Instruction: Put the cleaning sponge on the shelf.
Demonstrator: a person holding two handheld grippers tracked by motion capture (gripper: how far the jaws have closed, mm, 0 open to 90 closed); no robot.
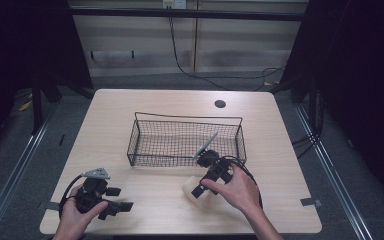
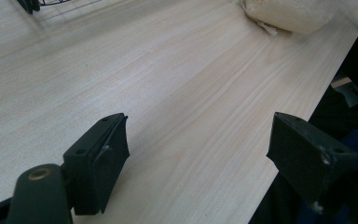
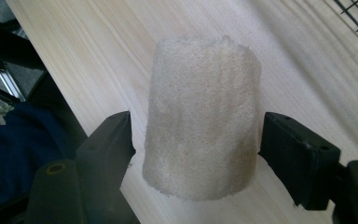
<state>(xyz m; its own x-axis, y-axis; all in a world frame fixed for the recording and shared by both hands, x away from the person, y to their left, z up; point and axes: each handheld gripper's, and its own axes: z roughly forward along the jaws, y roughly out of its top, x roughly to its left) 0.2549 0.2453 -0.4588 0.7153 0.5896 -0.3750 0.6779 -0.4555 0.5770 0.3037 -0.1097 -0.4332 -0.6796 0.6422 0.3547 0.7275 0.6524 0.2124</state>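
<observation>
1. On the table [image 1: 145,200], just in front of the wire basket [image 1: 185,142], the cream loofah piece [image 3: 200,130] lay between the right gripper [image 3: 196,144]'s narrowed, not-yet-pressing jaws.
2. The left gripper [image 2: 196,154] gaped wide, empty.

Left gripper [image 1: 111,205]: black body, grey three-cornered plate on top, black cable looped behind it. Jaws are black blocks, each with small screw holes, edges scuffed pale; a round black post with a brass-coloured screw head sits beside one. Right gripper [image 1: 198,192]: same black build, black cable, matching jaws. Forearms bare, no sleeves visible.
</observation>
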